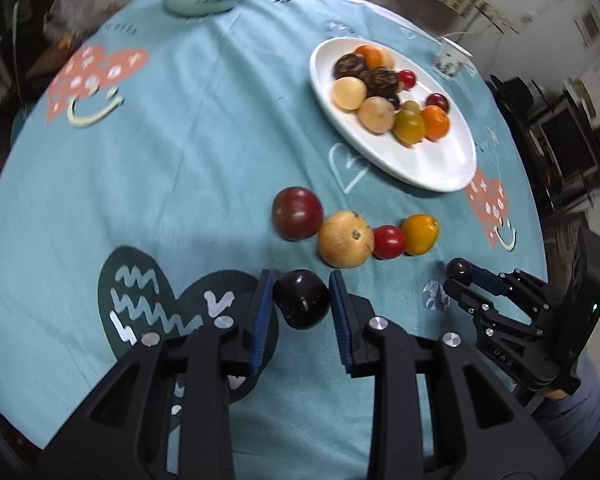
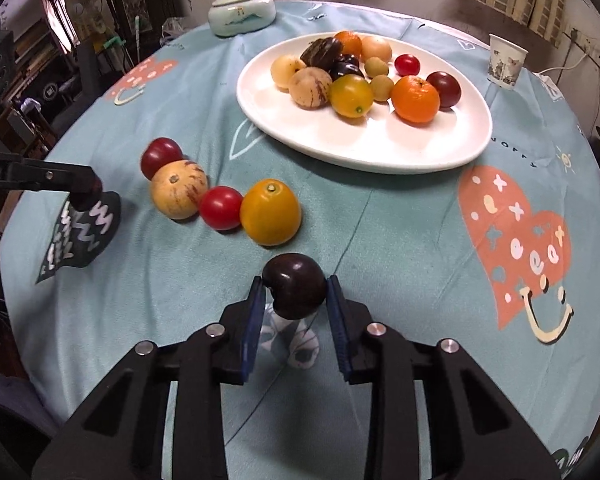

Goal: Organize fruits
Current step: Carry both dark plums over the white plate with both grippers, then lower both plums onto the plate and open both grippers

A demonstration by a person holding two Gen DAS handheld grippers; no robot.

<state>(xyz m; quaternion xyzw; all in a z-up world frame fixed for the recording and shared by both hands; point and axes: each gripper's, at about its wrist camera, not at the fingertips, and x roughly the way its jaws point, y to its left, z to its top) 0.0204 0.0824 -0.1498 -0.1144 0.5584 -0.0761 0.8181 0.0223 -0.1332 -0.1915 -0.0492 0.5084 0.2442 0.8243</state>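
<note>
Grippers each clamp a dark round plum, left gripper [image 1: 302, 300] and right gripper [image 2: 294, 294], over open teal tablecloth [image 2: 400, 240] short of the white oval plate [image 2: 380, 156].

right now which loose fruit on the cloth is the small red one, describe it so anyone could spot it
Start at the white oval plate on the teal tablecloth. Nearer than it, four loose fruits sit in a row. The small red tomato is wedged between the streaked tan fruit and the orange-yellow tomato, the smallest and only bright red one there.
</note>
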